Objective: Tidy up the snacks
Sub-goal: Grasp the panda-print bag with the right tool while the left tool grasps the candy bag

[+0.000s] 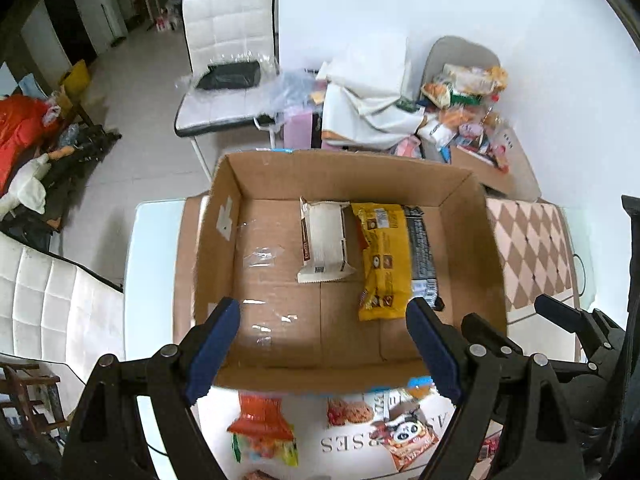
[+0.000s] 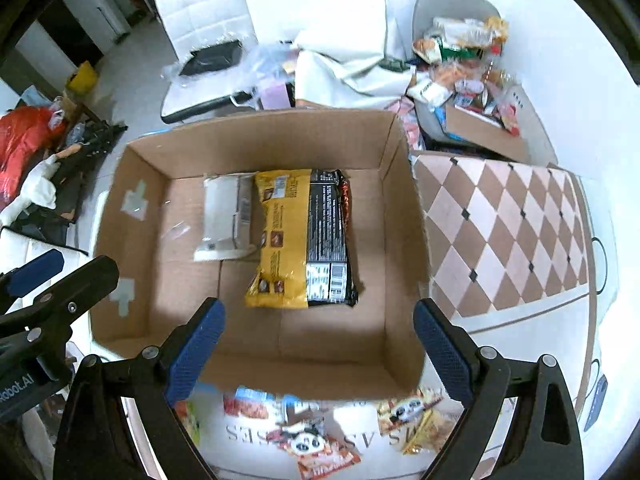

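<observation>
Cardboard box [image 1: 472, 240] holds three snack packs, the yellow pack [image 1: 384, 264] in the middle. Both grippers — left gripper [image 1: 324, 344], right gripper [image 2: 320, 348] — hang wide open, holding nothing. Next, drop straight onto a loose panda snack [image 2: 308, 446] — pinch its middle.

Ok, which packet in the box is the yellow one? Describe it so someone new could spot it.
Look inside the open cardboard box on the table. Three packets lie side by side on its floor toward the far wall; the yellow packet is the middle one. It overlaps the white packet on its left and the black packet on its right.
</observation>
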`<state>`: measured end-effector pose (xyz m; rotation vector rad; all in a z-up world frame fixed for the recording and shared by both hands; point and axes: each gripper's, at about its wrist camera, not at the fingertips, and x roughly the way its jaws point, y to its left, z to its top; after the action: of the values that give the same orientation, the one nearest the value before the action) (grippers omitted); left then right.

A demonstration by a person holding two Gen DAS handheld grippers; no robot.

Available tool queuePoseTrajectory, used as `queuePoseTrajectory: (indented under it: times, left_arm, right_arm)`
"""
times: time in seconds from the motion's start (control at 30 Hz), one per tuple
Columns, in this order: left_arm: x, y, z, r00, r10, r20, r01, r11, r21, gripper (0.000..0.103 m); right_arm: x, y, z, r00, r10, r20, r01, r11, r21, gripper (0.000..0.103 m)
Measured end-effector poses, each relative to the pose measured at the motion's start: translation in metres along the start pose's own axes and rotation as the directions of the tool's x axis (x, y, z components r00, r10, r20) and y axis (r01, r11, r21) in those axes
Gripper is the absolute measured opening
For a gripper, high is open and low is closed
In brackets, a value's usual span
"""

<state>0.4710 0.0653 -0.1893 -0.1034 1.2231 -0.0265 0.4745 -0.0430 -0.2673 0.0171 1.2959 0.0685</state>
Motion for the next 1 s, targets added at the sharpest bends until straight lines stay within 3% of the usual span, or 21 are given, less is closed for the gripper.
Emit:
queuePoseTrajectory:
  times: [0.37, 0.53, 0.77, 1.0]
  left_arm:
    - [-0.077, -0.005, -0.045, 0.993, 0.015, 0.113, -0.013, 1.0, -0.011, 0.085]
    - [-0.089, -0.002, -0.063, 0.993, 0.014, 0.121, -0.009, 0.999, -0.039, 0.085]
    - [-0.077, 0.01, -0.095, 0.997, 0.035, 0.065, -0.03, 0.996, -0.085, 0.085]
    - [-0.024, 0.038, -0.137, 0.994, 0.07, -0.088, -0.082, 0.986, -0.147, 0.085]
  right_arm:
    - [-0.083, 0.001, -0.053, 0.994, 0.066, 0.082, -0.065, 0.998, -0.016, 0.097]
    - [-0.102, 0.001, -0.074, 0.991, 0.096, 0.091, -0.095, 0.995, -0.019, 0.097]
    - [-0.09, -0.005, -0.102, 0.992, 0.119, 0.035, -0.119, 0.993, -0.004, 0.097]
    - [-0.03, -0.005, -0.134, 0.99, 0.089, -0.106, -0.091, 0.996, -0.011, 0.097]
